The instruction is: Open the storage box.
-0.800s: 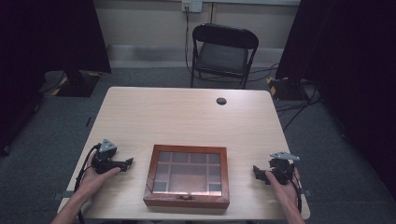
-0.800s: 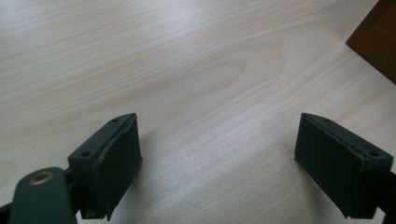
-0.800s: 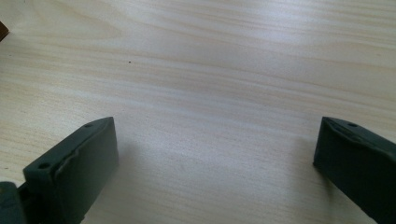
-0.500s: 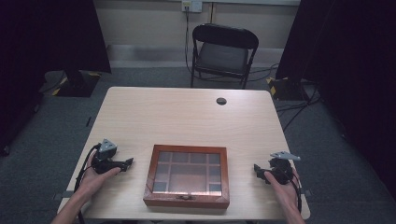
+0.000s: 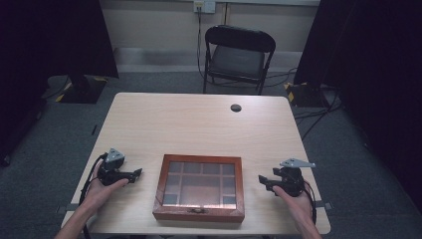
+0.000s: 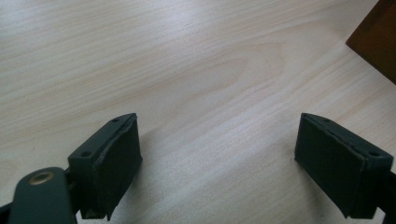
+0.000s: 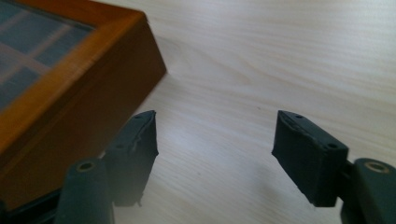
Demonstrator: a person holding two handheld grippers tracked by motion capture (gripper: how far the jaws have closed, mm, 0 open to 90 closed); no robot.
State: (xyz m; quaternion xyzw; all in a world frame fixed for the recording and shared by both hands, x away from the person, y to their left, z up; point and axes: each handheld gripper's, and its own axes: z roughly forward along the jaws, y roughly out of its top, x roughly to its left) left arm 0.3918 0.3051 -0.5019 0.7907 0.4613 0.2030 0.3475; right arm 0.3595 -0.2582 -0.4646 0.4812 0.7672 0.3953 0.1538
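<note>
A shallow wooden box point(image 5: 198, 214) with a glass lid over several compartments lies shut near the table's front edge, a small clasp on its front wall. My left gripper point(image 5: 138, 174) rests on the table left of the box, pointing at it, jaws open on bare wood. In the left gripper view the left gripper point(image 6: 219, 158) holds nothing, and a corner of the box point(image 6: 379, 43) shows at the upper right. My right gripper point(image 5: 262, 179) sits right of the box, open and empty. In the right gripper view the right gripper point(image 7: 215, 149) has its left pad close beside the box's side wall point(image 7: 93, 88).
The light wooden table point(image 5: 199, 124) has a small black round grommet point(image 5: 236, 107) near its far edge. A black folding chair point(image 5: 239, 55) stands behind the table. Cables trail from both grippers past the front corners.
The right gripper has edged slightly toward the box. The left gripper and the box have stayed where they were.
</note>
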